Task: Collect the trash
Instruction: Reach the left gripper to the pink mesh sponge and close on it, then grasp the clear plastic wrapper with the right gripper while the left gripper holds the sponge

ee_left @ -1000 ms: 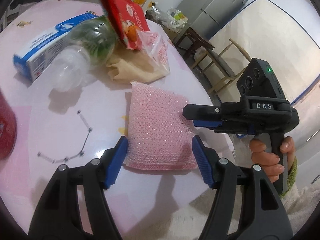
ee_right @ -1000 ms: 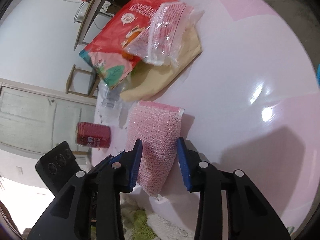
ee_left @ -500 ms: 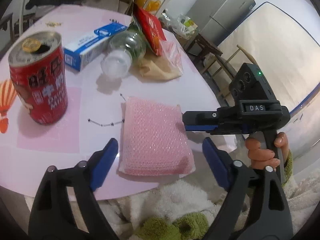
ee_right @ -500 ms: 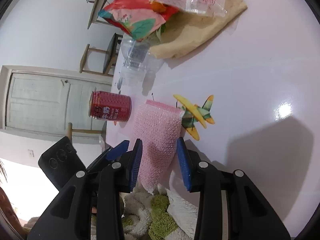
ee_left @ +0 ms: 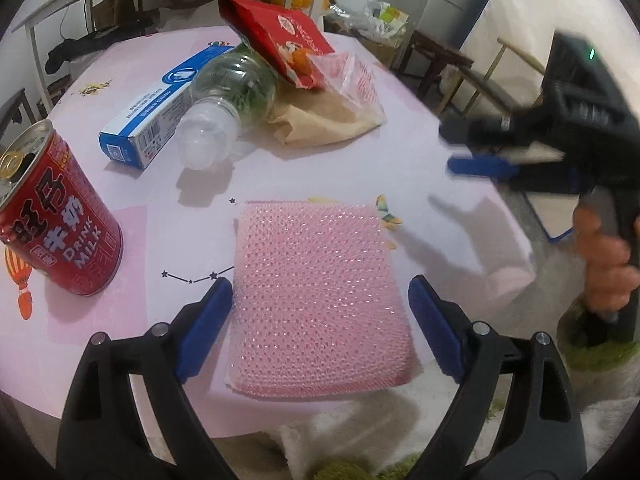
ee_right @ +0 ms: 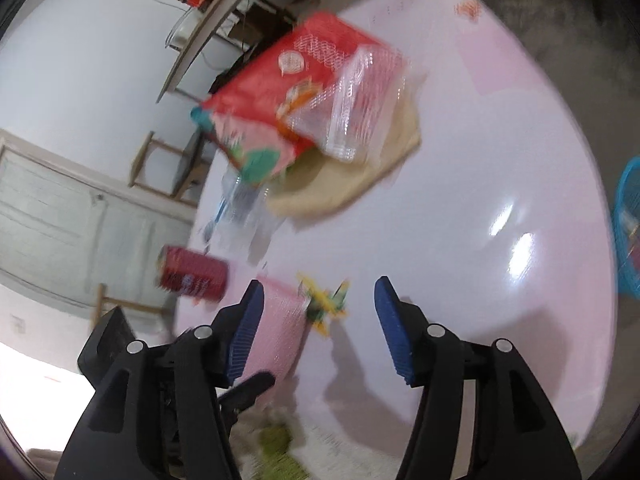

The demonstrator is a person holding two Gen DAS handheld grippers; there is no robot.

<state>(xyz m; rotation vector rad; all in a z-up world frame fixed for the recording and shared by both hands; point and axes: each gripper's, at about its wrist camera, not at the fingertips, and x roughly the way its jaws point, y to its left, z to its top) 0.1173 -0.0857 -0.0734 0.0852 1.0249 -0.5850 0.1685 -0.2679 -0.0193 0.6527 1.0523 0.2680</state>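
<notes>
**Pink pad lies free on the desk, both jaws spread**

At the far left of the left wrist view we see a red milk can [ee_left: 60, 216] standing upright on the pink desk [ee_left: 420, 152]. To its right, farther off, lies a blue and white carton [ee_left: 156, 116] with a clear plastic bottle [ee_left: 224, 116] on its side against it. A red snack bag [ee_left: 280, 40] leans over the bottle, touching a clear wrapper [ee_left: 352, 80] and a tan paper bag [ee_left: 332, 124].

Near us, the pink bubble pad [ee_left: 316, 296] lies flat at the desk's near edge. Our left gripper [ee_left: 320, 316] has just been opening; its jaws stand wide on either side of the pad, not pressing it.

At the right, our right gripper [ee_right: 318, 326], blurred, has also just been opening; its jaws are apart with nothing between them, and the pad sits just left of them.
</notes>
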